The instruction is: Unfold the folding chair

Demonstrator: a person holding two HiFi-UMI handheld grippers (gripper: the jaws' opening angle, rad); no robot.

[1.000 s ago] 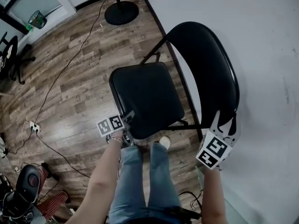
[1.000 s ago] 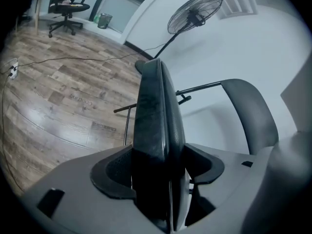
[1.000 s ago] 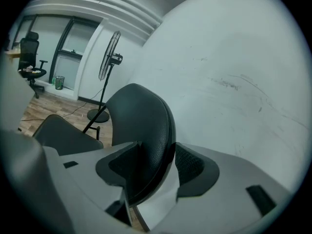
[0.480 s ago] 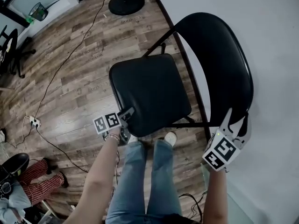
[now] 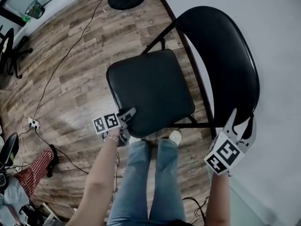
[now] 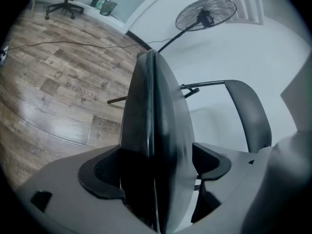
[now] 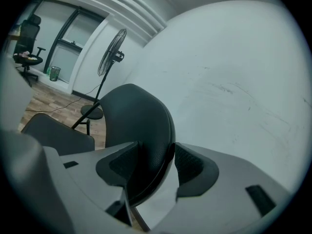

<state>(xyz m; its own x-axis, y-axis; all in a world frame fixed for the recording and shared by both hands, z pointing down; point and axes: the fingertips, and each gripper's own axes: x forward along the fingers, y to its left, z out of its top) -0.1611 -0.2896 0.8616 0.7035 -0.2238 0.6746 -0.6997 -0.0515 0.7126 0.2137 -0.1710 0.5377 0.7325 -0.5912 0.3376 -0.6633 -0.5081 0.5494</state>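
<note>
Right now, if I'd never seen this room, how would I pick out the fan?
Find the black folding chair beside the white wall. Past it, along that wall, the fan stands on the wood floor. It is the only tall, thin thing there: round black base, slim pole, round wire-caged head.

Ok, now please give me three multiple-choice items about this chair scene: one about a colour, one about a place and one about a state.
1. What colour is the seat?
A black; B red; C white.
2. Where does the right gripper grip?
A on the seat; B on the backrest; C nowhere.
3. How does the seat stand?
A folded flat against the backrest; B upright on its edge; C swung down, away from the backrest.

Answers: 1 A, the seat pad is plainly black. 2 B, the backrest edge sits between its fingers. 3 C, the head view shows a gap between the seat and the backrest.
</note>
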